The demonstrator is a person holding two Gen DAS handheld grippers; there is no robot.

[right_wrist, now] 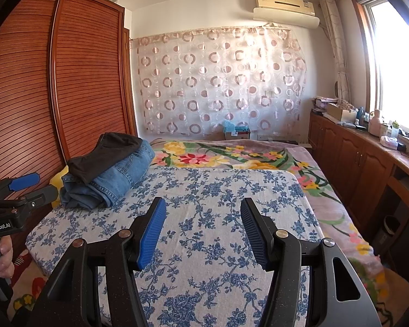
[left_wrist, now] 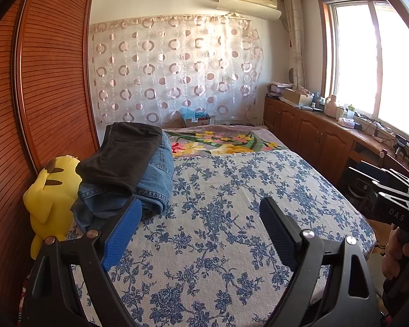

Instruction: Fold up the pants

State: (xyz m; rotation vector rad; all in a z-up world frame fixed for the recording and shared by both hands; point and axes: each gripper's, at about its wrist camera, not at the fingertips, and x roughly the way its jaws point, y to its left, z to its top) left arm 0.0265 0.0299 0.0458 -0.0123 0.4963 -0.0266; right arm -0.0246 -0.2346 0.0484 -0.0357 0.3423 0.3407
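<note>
Through the left wrist camera I see my left gripper released, its fingers spread wide over the blue floral cover with nothing between them. The dark pants lie folded on top of the folded blue jeans, stacked at the left edge of the bed, ahead and to the left of my fingers, with the near end of the jeans just beside my left fingertip. The stack's long axis runs away from me toward the circle-patterned curtain, tilted a little rightward. A yellow plush toy sits against the stack's left side, next to the wardrobe. My right gripper shows at the right edge, well apart from the stack; from here I cannot tell how its fingers stand. Through the right wrist camera my right gripper is plainly parted and empty above the cover, and the pants and jeans lie far to its left, with my left gripper between. I judge the left hand the nearer one, so any move to the stack would start with it swinging leftward and forward.
</note>
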